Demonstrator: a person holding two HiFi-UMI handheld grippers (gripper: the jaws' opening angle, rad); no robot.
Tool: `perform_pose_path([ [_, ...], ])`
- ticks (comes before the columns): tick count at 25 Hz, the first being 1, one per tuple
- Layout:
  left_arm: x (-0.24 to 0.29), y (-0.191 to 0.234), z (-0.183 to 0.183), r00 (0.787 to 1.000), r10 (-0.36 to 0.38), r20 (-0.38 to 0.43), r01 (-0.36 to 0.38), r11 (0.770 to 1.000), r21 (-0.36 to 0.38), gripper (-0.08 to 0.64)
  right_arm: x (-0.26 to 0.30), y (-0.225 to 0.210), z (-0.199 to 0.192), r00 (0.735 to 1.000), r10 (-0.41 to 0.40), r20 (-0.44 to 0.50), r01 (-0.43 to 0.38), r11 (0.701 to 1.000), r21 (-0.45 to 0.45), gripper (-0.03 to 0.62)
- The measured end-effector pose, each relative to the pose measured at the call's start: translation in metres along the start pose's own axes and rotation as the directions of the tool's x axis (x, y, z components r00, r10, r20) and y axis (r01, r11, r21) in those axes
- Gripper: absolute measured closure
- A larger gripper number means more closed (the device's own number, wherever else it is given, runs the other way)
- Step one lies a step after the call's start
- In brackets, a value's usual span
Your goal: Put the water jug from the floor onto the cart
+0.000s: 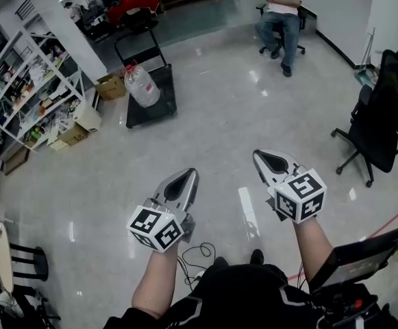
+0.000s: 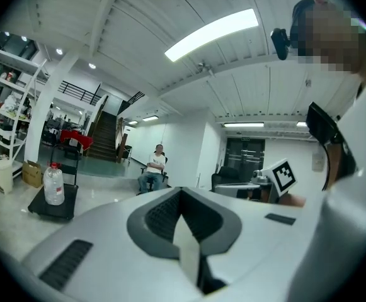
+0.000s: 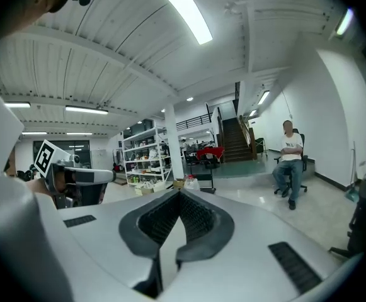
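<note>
The clear water jug (image 1: 142,84) with a red cap stands upright on the black flat cart (image 1: 159,108), far ahead and left on the glossy floor. The left gripper view shows the same jug (image 2: 54,184) on the cart (image 2: 62,207). My left gripper (image 1: 188,177) and right gripper (image 1: 262,157) are held side by side in front of me, well short of the cart. Both are shut with nothing between the jaws. In each gripper's own view, the left gripper (image 2: 181,195) and the right gripper (image 3: 180,197) show pads pressed together.
A person sits on an office chair (image 1: 281,12) at the far right. A black office chair (image 1: 383,115) stands at the right edge. Shelving (image 1: 27,88) and cardboard boxes (image 1: 109,86) line the left. Cables (image 1: 195,256) lie by my feet.
</note>
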State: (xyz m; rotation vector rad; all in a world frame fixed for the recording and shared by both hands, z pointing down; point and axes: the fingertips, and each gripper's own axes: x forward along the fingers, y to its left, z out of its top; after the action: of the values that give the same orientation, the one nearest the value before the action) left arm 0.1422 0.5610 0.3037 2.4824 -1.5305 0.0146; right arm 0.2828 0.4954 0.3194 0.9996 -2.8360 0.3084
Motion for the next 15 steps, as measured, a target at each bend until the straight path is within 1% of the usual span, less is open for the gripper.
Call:
perform_pose_path([
  [3, -0.004, -0.007, 0.003, 1.0, -0.022, -0.003, 0.022, 1.0, 0.005, 0.558, -0.008, 0.003, 0.006, 1.0, -0.018, 0.017, 0.017, 1.0, 0.024, 0.589],
  [6, -0.012, -0.013, 0.003, 0.999, -0.042, 0.001, 0.042, 0.999, 0.03, 0.558, -0.013, 0.01, 0.003, 0.999, -0.027, 0.021, 0.027, 0.999, 0.027, 0.589],
  [15, -0.026, -0.012, 0.008, 0.998, -0.058, 0.012, 0.058, 0.998, 0.024, 0.558, -0.017, 0.028, 0.005, 0.999, -0.036, 0.005, 0.036, 0.999, 0.013, 0.589],
])
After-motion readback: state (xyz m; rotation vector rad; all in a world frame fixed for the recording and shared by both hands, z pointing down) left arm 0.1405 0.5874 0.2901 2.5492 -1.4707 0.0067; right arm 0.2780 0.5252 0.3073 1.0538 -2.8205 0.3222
